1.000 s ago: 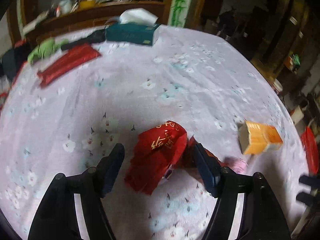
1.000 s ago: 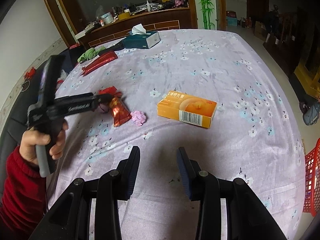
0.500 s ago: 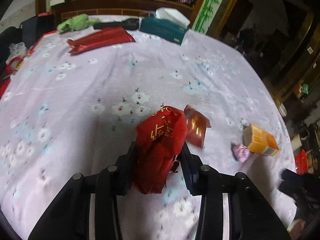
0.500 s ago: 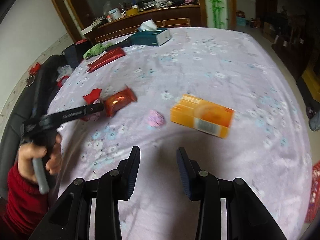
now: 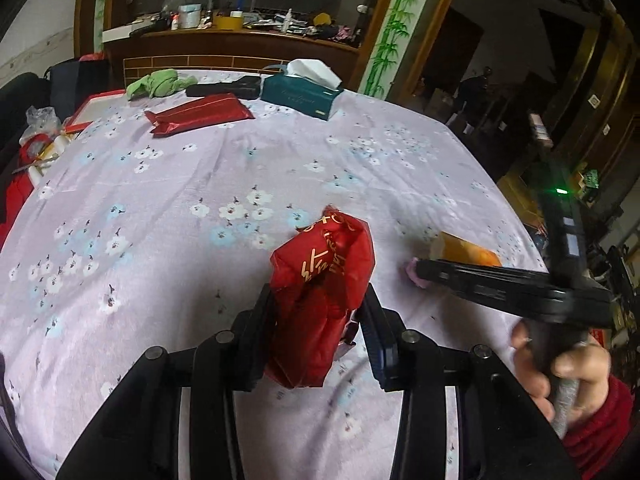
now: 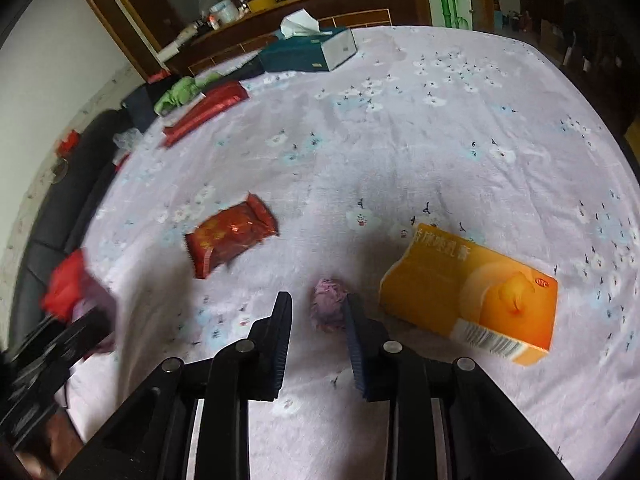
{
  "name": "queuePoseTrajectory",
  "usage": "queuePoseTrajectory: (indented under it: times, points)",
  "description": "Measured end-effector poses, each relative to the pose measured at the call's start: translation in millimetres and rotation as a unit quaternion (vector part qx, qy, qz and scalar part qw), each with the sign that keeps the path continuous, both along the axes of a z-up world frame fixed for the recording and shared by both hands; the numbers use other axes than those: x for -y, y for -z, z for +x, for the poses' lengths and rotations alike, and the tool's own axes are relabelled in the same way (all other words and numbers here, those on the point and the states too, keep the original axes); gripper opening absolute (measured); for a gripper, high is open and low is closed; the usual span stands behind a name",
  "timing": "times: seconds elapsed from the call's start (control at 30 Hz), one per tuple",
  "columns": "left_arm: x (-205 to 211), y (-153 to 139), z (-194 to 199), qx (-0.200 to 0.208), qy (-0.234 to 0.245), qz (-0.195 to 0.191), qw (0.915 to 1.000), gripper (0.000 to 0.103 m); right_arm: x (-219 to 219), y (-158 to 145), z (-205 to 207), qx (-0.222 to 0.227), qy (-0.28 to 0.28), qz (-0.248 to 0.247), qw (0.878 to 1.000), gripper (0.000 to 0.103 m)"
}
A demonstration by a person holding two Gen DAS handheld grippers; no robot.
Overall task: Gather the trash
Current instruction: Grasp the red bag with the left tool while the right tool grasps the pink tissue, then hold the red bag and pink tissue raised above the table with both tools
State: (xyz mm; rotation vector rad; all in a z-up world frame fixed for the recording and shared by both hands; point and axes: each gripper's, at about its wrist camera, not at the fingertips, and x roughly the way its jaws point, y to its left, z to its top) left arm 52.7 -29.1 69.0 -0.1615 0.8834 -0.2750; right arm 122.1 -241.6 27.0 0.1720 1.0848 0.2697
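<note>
Lifted since earlier: crumpled red foil wrapper (image 5: 320,300), frame centre, pinched in left gripper (image 5: 316,334). Right gripper (image 6: 316,334) open, straddling pink paper wad (image 6: 329,309), lower centre; probably light, squashy; grip mid-body.

red wrapper (image 5: 322,300): crinkly glossy foil, looking shiny
tabletop (image 6: 400,140): soft matt cloth covering it
orange box (image 6: 472,292): smooth cardboard, showing slight sheen
pink wad (image 6: 330,306): looking like crumpled paper

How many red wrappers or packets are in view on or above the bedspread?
3. A crumpled red wrapper gripped by the left gripper; a small red snack packet left of the pink wad; a long red packet by the green cloth. More may be hidden.
</note>
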Motion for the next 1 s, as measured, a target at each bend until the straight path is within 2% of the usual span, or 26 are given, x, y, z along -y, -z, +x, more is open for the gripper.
queuePoseTrajectory:
  times: [0.17,0.5,0.63,0.8,1.0]
  points:
    - [7,4,-7,0.0,0.006,0.005,1.0,0.039,-6,8,6,0.008,0.006,-0.049,0.999,0.028]
    - [19,11,-23,0.007,0.01,0.013,0.9998,0.039,-10,8,-2,0.008,-0.005,-0.064,0.998,0.024]
    - [27,12,-34,0.016,0.009,0.015,0.9997,0.039,1,-12,-31,0.03,0.015,-0.049,0.998,0.024]
    - [48,11,-56,0.041,0.016,0.032,0.9985,0.039,12,-40,-91,0.082,0.04,-0.07,0.993,0.024]
    - [78,17,-79,0.053,0.04,0.044,0.9968,0.039,26,-46,-149,0.13,0.077,-0.096,0.984,0.025]
